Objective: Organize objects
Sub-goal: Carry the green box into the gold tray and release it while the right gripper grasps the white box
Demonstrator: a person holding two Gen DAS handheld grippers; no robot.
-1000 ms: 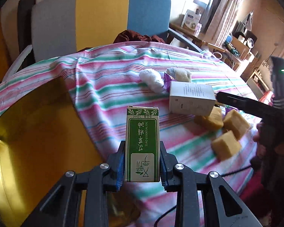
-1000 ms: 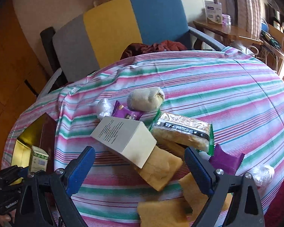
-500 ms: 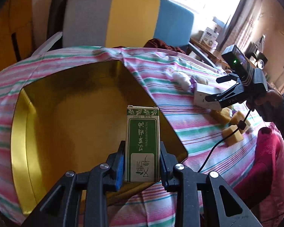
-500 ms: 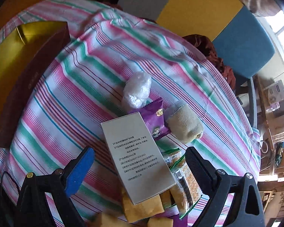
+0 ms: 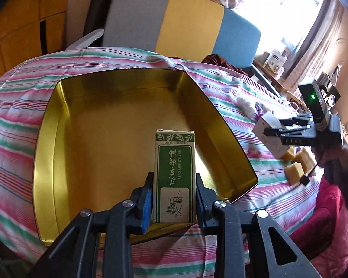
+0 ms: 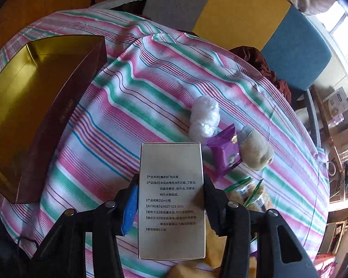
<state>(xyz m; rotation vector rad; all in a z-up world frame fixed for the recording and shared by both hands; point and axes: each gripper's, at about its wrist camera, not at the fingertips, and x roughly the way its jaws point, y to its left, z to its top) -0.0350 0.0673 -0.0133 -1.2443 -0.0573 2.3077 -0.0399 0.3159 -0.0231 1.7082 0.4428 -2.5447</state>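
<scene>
Right gripper (image 6: 170, 205) jaws just closed on one white box (image 6: 171, 199).

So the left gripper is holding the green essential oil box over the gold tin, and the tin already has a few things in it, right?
Not quite. The left gripper does hold the green essential oil box over the gold tin, but the left wrist view shows nothing lying in the tin: only its bare gold floor and walls.

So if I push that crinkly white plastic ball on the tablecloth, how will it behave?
The white plastic ball looks like scrunched film, so probably very light and squashy. Its lumpy shape should make it skid or tumble rather than roll cleanly. It touches the purple packet, so a push may nudge that too.
</scene>
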